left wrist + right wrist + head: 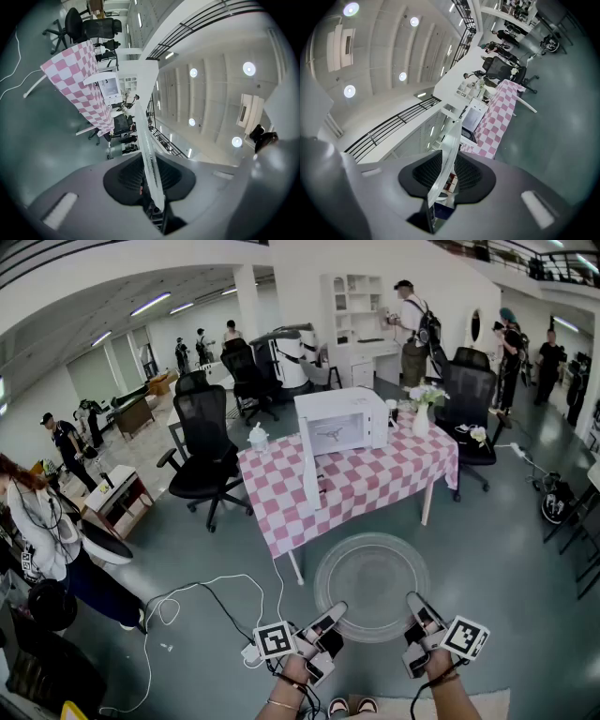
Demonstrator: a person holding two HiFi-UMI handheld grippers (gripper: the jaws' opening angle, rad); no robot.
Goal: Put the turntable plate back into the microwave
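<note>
one turntable plate (372,585), one microwave (339,422)

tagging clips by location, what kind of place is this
Probably a big open-plan office or lab hall: black office chairs stand about, a mezzanine railing runs overhead, and a pink-checked table with a microwave sits out on the open floor.

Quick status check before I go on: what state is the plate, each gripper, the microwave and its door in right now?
turntable plate: held roughly level above the floor, short of the table, not in the microwave.
left gripper: shut on the plate's near-left rim.
right gripper: shut on the plate's near-right rim.
microwave: upright on the checked table.
microwave door: swung open.
</note>
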